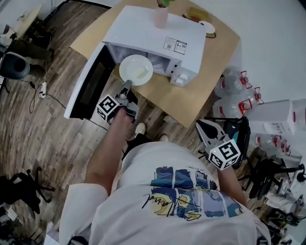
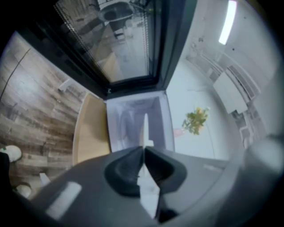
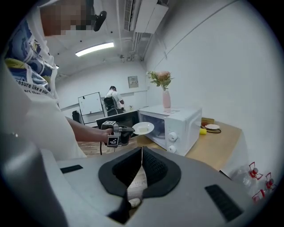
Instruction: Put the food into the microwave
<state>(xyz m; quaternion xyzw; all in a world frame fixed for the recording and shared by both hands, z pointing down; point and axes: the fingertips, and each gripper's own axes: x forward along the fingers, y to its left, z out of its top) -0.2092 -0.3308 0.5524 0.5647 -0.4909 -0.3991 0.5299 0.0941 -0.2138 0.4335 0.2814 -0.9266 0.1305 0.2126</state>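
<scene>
A white plate (image 1: 136, 70) with a pale piece of food on it hangs in front of the open white microwave (image 1: 158, 36), level with its cavity. My left gripper (image 1: 127, 87) is shut on the plate's near rim. In the left gripper view the plate (image 2: 144, 128) shows edge-on between the pads, with the cavity (image 2: 128, 117) straight ahead and the dark door (image 2: 120, 40) swung out. My right gripper (image 1: 206, 130) is held back by my body, shut and empty. Its view shows the plate (image 3: 143, 128), the left gripper (image 3: 116, 133) and the microwave (image 3: 175, 122).
The microwave door (image 1: 88, 83) hangs out past the wooden table's (image 1: 191, 98) edge on the left. A pink vase (image 1: 160, 14) stands on the microwave. A small dish (image 1: 208, 27) lies at the table's back. Water bottles (image 1: 234, 88) stand on the floor at the right.
</scene>
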